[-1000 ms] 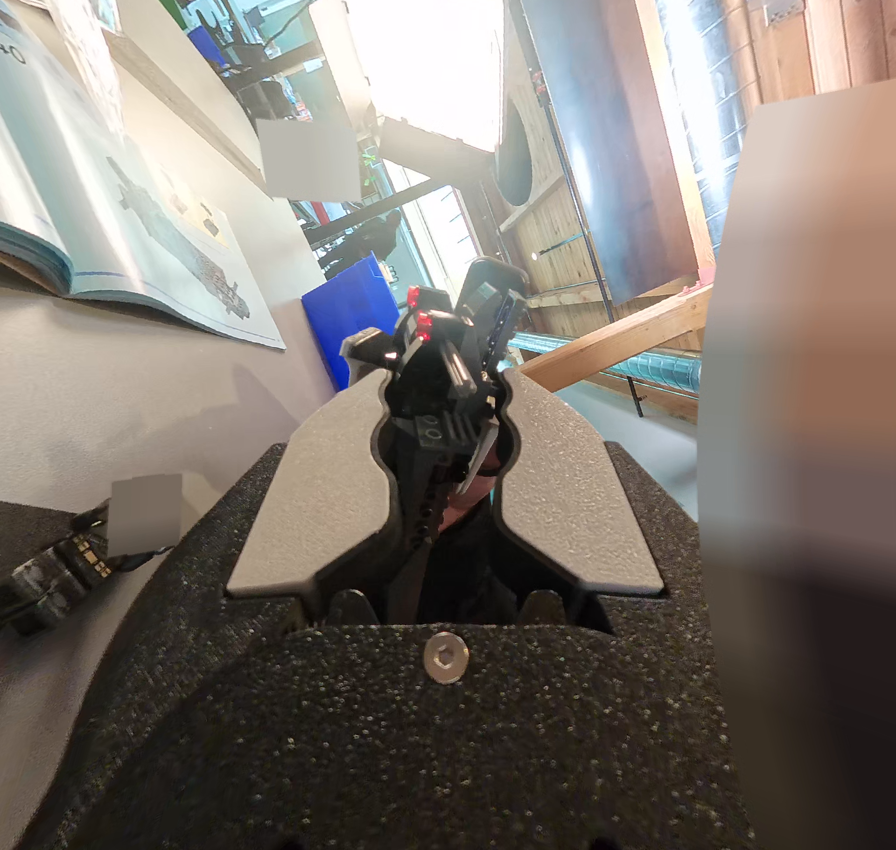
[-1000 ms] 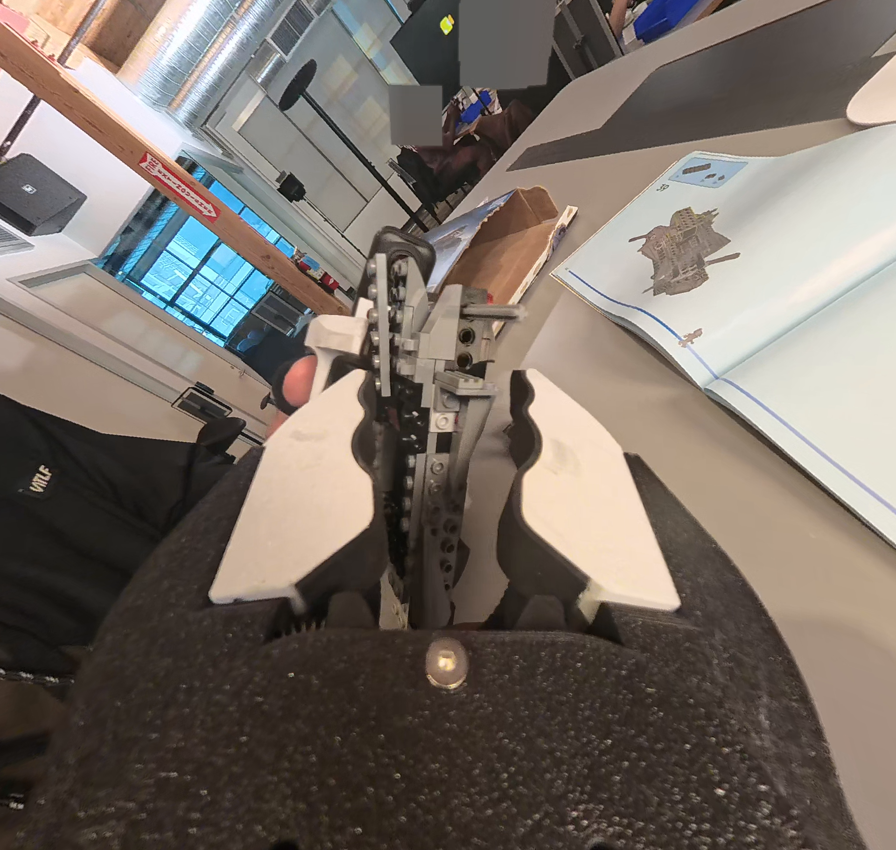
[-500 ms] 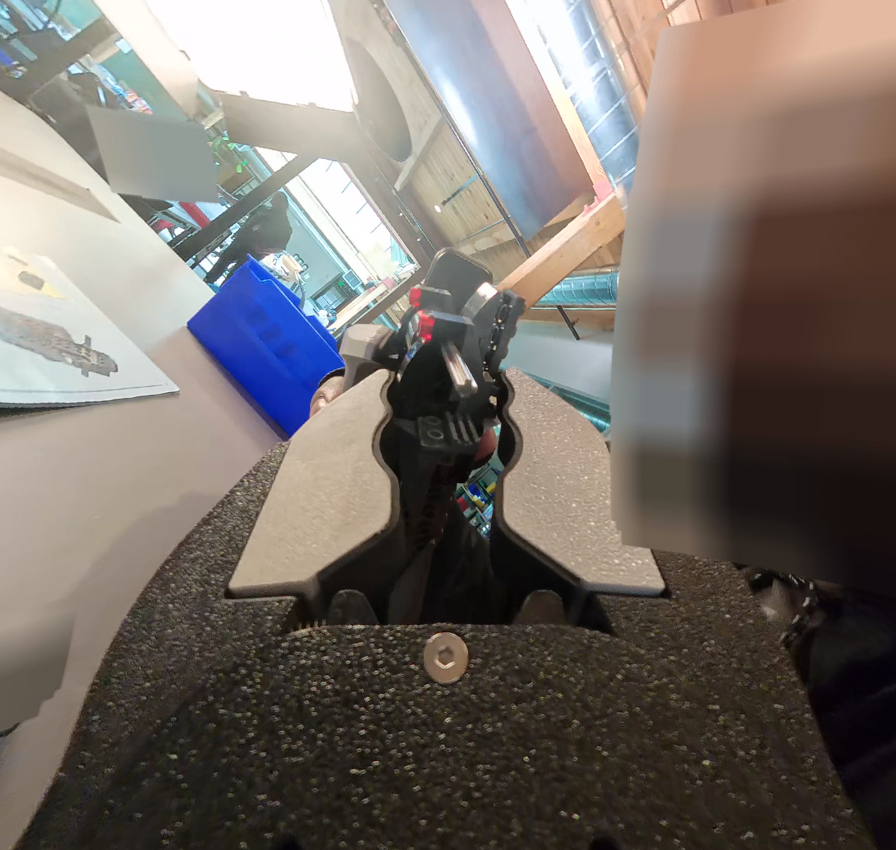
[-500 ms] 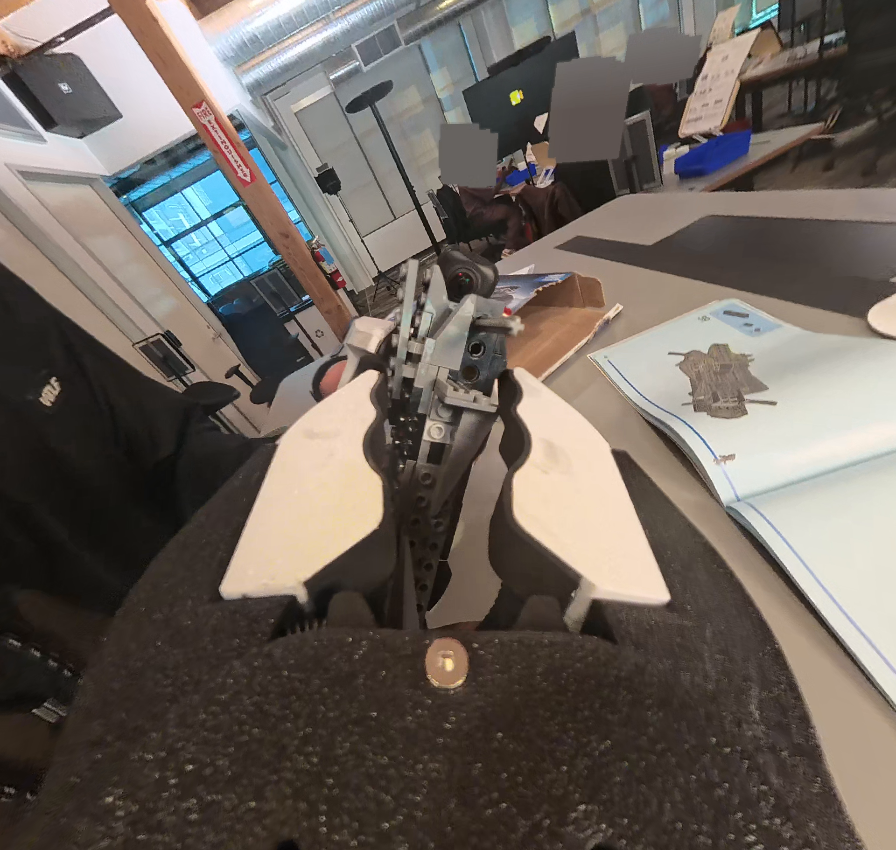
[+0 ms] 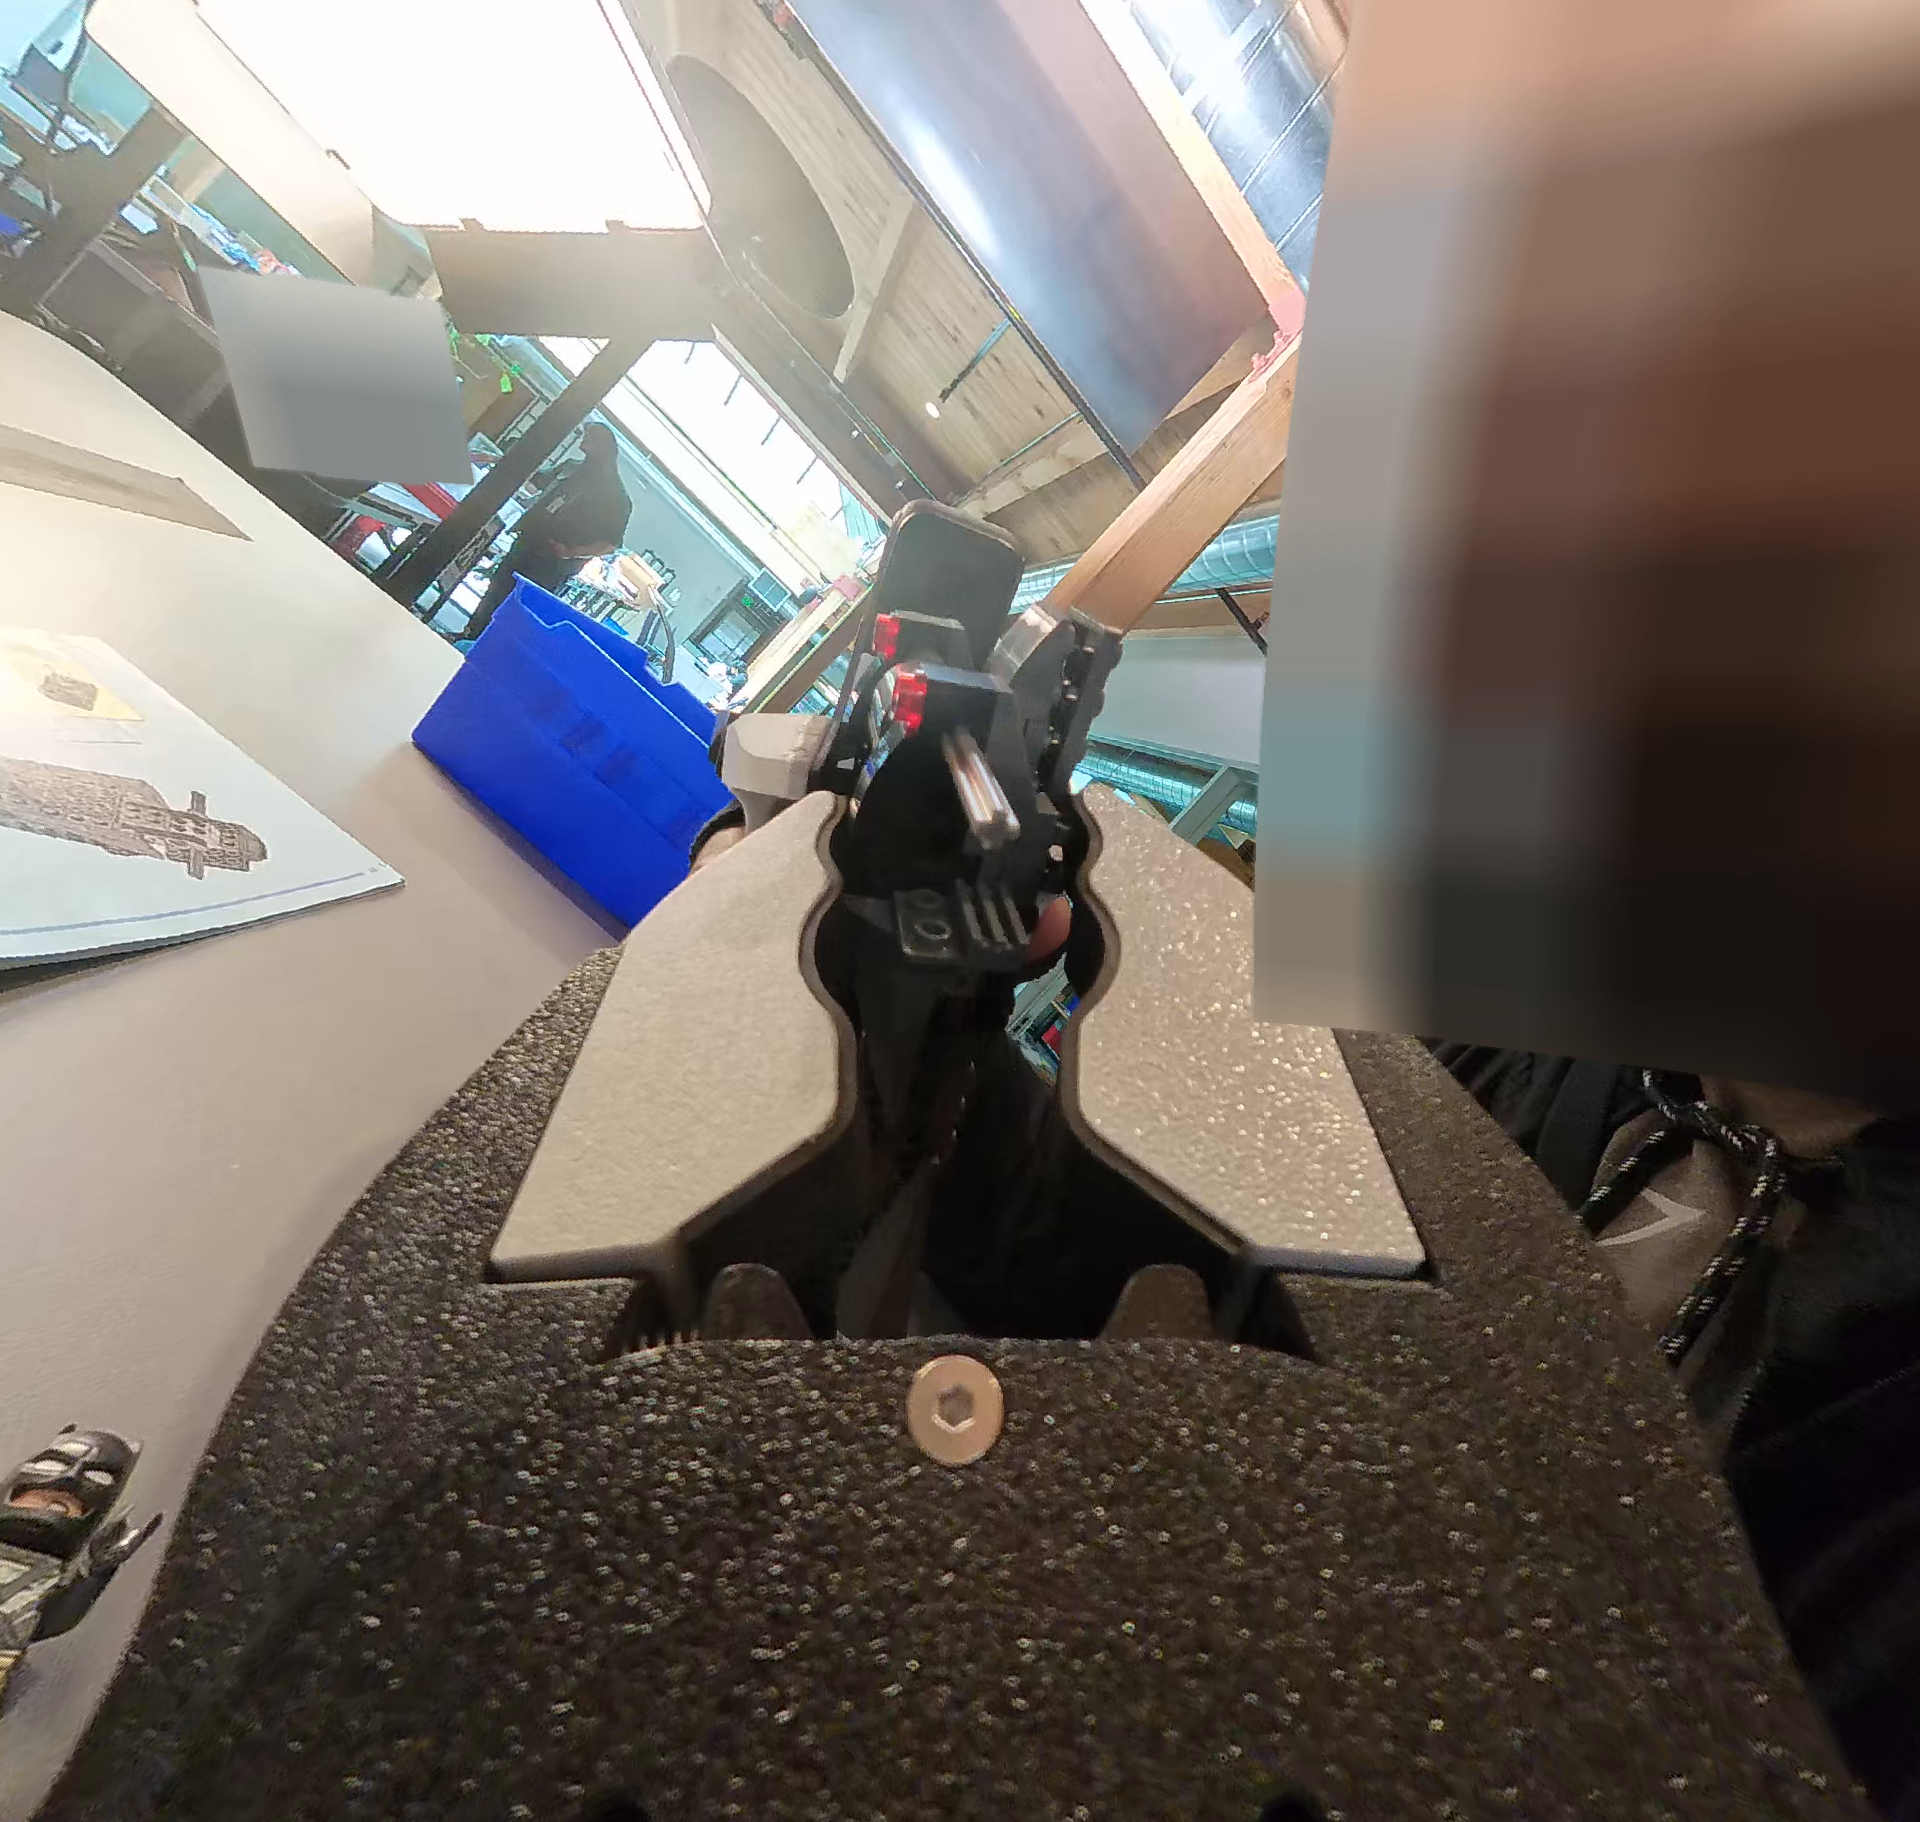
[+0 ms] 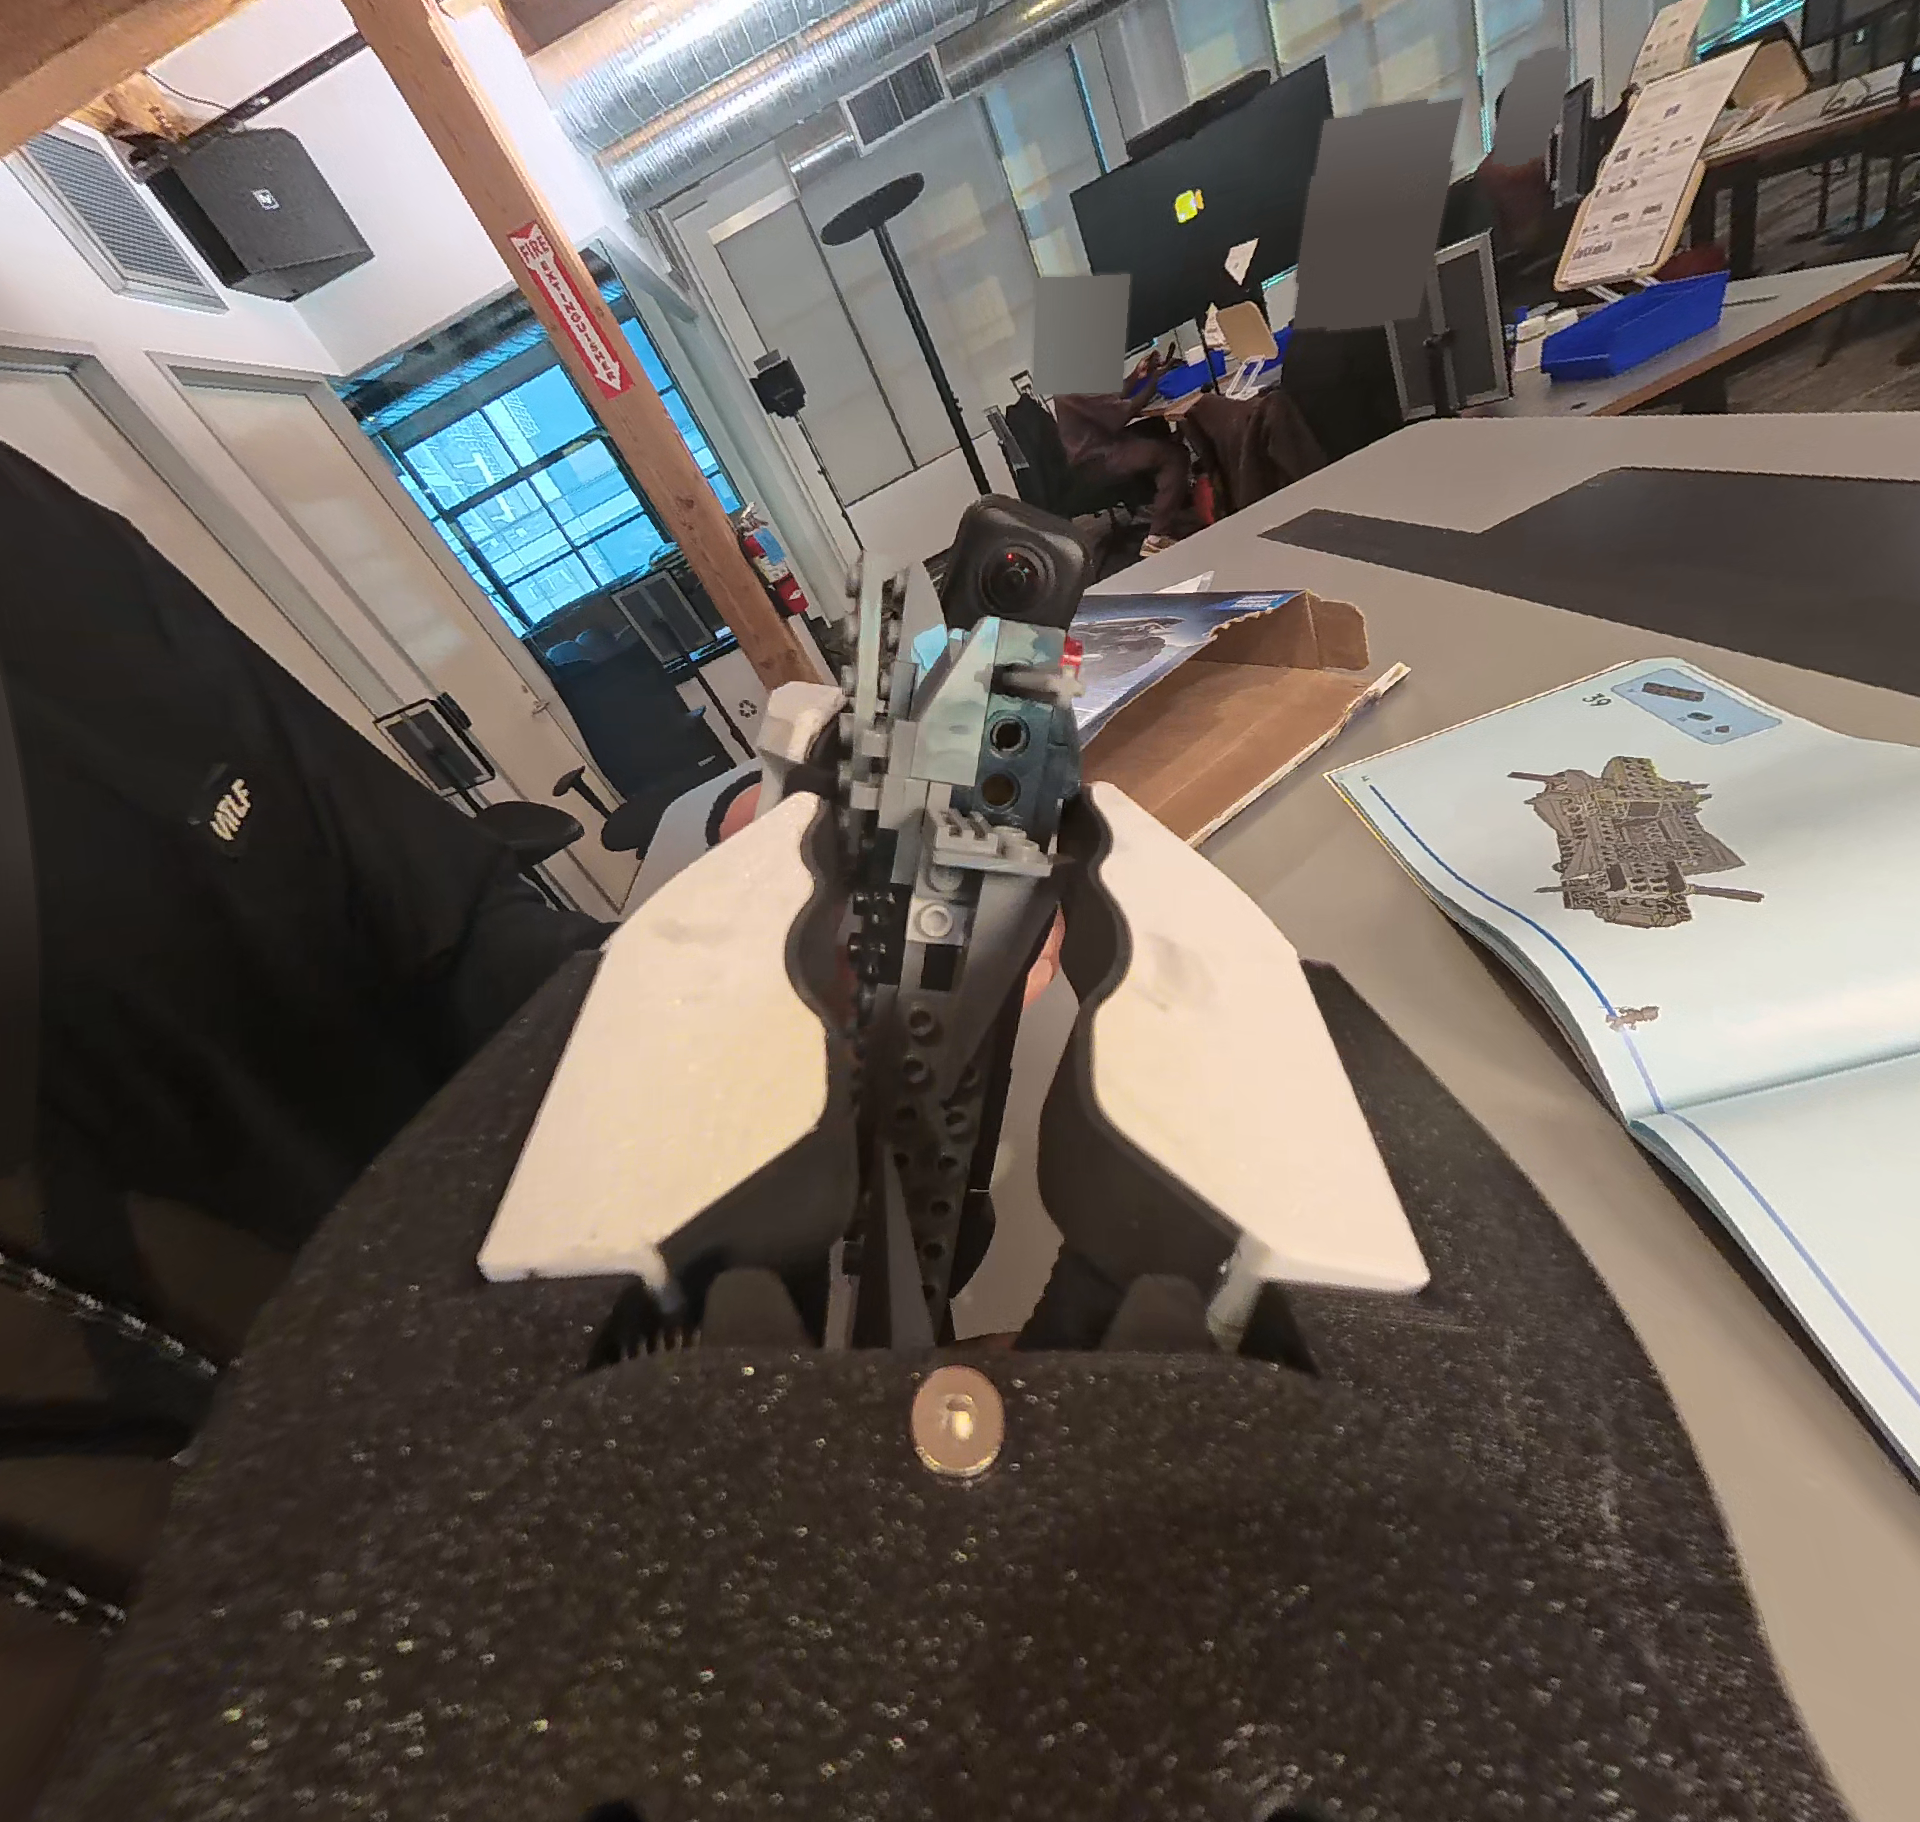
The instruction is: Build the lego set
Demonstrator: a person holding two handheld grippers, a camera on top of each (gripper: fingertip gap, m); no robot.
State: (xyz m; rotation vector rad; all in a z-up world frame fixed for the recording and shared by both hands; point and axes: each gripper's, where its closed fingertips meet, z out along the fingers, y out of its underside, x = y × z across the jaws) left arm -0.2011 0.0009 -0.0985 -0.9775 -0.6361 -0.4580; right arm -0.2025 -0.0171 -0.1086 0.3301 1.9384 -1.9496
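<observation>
Grey-and-black toy-brick model [image 6: 951, 837] sits clenched in both your grippers: left gripper [image 5: 956, 868] and right gripper [image 6: 951, 858] grip it from opposite ends, raised above the grey table [image 6: 1351, 899] beside the open instruction booklet [image 6: 1662, 920].

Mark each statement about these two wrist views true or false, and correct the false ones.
1. The left gripper is clamped on a brick model. True.
2. The bin on the table is green. False: it is blue.
3. The right gripper has a grey brick model between its fingers. True.
4. The booklet lies closed. False: it lies open at a page picturing a built model.
5. A torn cardboard box lies beyond the right gripper, left of the booklet. True.
6. The brick model in the left wrist view carries yellow studs. False: its small studs are red.
</observation>
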